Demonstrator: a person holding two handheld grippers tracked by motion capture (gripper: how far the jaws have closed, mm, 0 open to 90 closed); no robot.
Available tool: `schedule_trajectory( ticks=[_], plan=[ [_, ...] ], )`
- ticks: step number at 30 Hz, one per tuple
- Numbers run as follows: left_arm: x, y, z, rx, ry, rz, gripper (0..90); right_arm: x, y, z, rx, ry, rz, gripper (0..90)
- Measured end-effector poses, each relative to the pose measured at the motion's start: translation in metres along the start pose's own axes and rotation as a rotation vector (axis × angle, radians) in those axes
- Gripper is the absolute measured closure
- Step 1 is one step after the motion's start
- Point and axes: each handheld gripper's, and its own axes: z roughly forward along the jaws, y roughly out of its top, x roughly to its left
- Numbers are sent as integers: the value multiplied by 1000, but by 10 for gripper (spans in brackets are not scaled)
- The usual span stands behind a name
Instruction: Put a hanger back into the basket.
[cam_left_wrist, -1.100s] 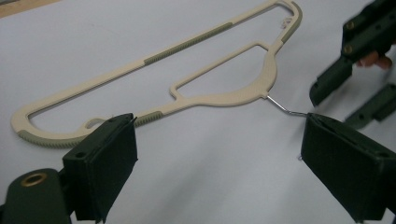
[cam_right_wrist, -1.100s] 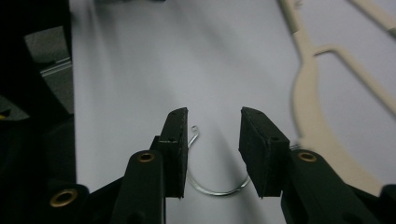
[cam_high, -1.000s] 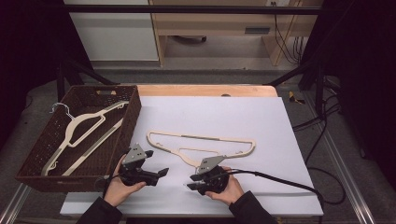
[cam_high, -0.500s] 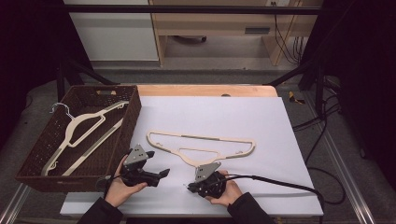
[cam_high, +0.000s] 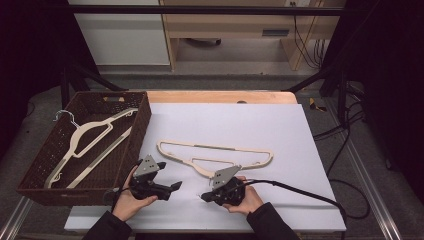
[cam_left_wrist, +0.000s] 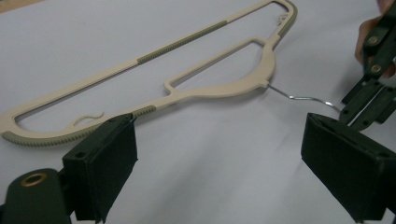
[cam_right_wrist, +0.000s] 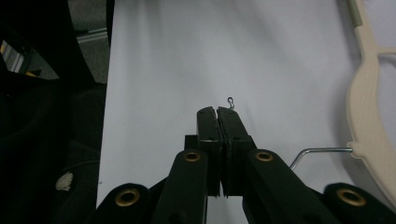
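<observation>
High view: cream hanger (cam_high: 215, 155) lies flat on the white sheet (cam_high: 280, 130), just beside the basket (cam_high: 45, 185) that holds two more. Right gripper (cam_high: 206, 197) has just been closing, at the hanger's wire hook.

Left gripper view: left gripper (cam_left_wrist: 224, 163) has its jaws spread wide, empty, near the hanger's end. Bring it in to steady the frame.

Right gripper view: jaws pressed together, pinching the wire hook (cam_right_wrist: 308, 153), whose tip sticks out past them. Lift slowly; thin wire may swivel.
</observation>
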Motion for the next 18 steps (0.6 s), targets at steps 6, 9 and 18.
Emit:
schedule_trajectory(
  ticks=[6, 9, 18],
  plan=[
    [2, 0, 11, 46, 13, 45, 105, -6, 7, -12, -38, 28, 47, 891],
    [3, 6, 19, 70, 45, 95, 105, -8, 10, -16, -59, 34, 48, 891],
    [-3, 25, 50, 136, 42, 243, 118, -7, 13, -25, -83, 37, 48, 891]
  ],
)
